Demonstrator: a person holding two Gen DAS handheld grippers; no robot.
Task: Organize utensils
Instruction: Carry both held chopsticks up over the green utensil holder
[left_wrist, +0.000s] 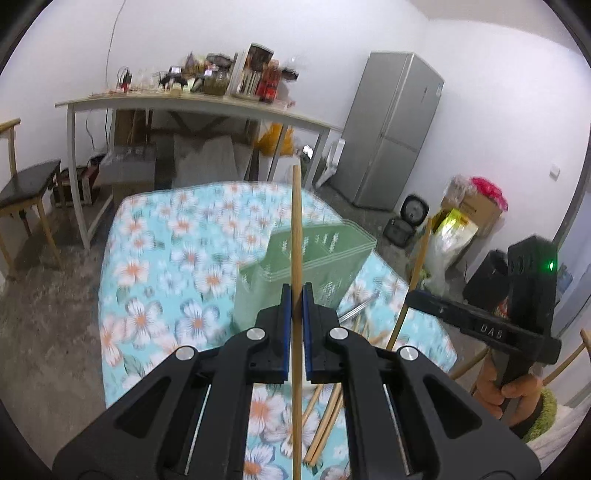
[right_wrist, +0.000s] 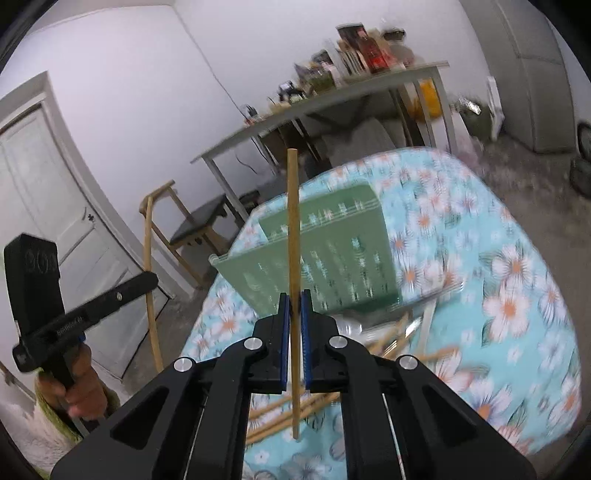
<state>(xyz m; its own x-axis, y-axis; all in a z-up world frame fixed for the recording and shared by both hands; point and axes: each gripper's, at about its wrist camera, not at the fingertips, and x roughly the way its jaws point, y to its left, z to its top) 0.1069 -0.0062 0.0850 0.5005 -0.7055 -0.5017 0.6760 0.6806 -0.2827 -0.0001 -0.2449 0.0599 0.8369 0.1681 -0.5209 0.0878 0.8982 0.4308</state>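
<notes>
Each gripper pinches one chopstick upright: left gripper (left_wrist: 296, 295) on its chopstick (left_wrist: 296, 229), right gripper (right_wrist: 294, 301) on its chopstick (right_wrist: 291, 221). The green basket (left_wrist: 314, 254) sits just ahead and below both, about equally near, so each stick has to drop in end-first.

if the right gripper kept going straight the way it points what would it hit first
Most likely the green utensil basket: it stands just beyond the right gripper, whose jaws are shut on a chopstick. Depth is hard to judge in the fisheye view, so the flowered tablecloth is possible.
</notes>
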